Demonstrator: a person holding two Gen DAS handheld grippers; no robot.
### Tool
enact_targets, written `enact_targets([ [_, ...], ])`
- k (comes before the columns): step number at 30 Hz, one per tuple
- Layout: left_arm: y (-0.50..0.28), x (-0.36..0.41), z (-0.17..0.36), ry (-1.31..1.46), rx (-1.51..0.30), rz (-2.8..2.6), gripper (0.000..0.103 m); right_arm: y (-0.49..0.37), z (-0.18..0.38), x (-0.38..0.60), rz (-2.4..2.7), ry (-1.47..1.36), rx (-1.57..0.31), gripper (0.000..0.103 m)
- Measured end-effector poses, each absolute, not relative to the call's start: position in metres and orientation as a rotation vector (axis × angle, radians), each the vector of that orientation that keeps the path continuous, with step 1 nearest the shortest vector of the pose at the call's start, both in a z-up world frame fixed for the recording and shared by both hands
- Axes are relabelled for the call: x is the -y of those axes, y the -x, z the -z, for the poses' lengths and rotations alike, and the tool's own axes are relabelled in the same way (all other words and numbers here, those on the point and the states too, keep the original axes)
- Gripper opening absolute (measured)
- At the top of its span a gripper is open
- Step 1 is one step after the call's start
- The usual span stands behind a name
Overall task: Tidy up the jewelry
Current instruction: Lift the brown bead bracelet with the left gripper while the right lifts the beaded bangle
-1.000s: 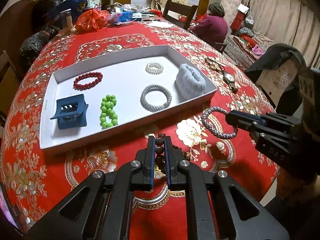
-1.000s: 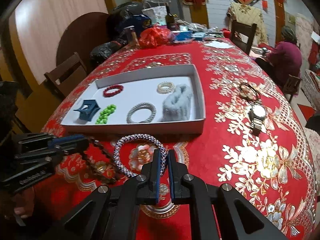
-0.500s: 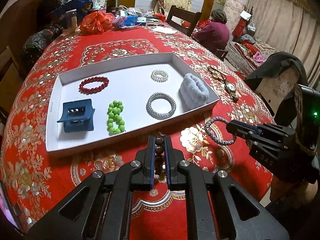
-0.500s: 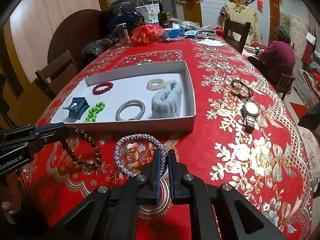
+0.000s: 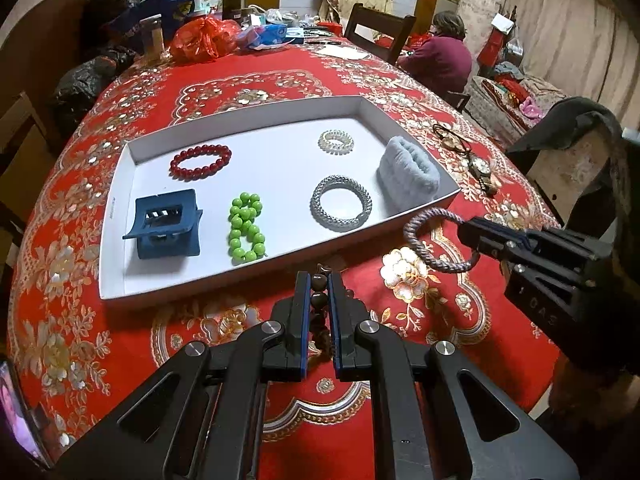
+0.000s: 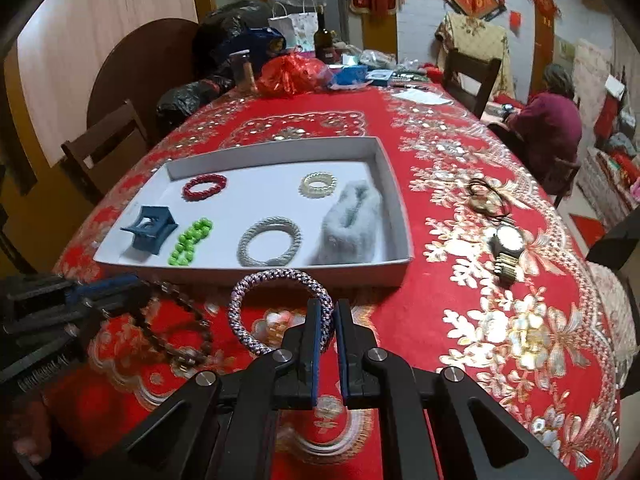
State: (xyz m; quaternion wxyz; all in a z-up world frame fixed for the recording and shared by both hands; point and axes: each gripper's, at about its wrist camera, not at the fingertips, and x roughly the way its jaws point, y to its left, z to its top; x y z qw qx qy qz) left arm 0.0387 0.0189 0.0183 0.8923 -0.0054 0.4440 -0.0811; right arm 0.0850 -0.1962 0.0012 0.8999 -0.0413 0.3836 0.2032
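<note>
In the left wrist view, the left gripper (image 5: 319, 290) at lower centre pinches a dark bead bracelet (image 5: 319, 300) just short of the white tray (image 5: 248, 144); at right, the right gripper (image 5: 472, 236) holds a braided bracelet (image 5: 416, 248) clear of the desk (image 5: 400, 360).

In the right wrist view, the right gripper (image 6: 328, 316) is clamped on that braided bracelet (image 6: 256, 284), near the tray's (image 6: 400, 216) front wall. To do it well, I'd lift each bracelet over the rim and release onto bare white floor, clear of the silver bangle (image 6: 269, 241).

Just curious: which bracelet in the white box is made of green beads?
The green bead bracelet, folded between the blue hair claw and the silver woven bangle.
</note>
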Motion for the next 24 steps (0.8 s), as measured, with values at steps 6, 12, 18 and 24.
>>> enact_targets([
  [6, -0.039, -0.025, -0.018, 0.02, -0.921, 0.139, 0.007, -0.056, -0.025, 0.2, -0.395, 0.097, -0.761, 0.006],
  [12, -0.031, -0.03, -0.018, 0.03, -0.92, 0.112, 0.007, -0.045, -0.05, 0.204, -0.343, 0.111, -0.815, 0.006],
  [18, -0.032, -0.031, -0.02, 0.062, -0.924, 0.107, 0.007, -0.04, -0.054, 0.204, -0.353, 0.132, -0.786, 0.006],
  [24, -0.036, -0.029, -0.02, 0.059, -0.923, 0.113, 0.007, -0.075, -0.042, 0.204, -0.381, 0.135, -0.805, 0.006],
])
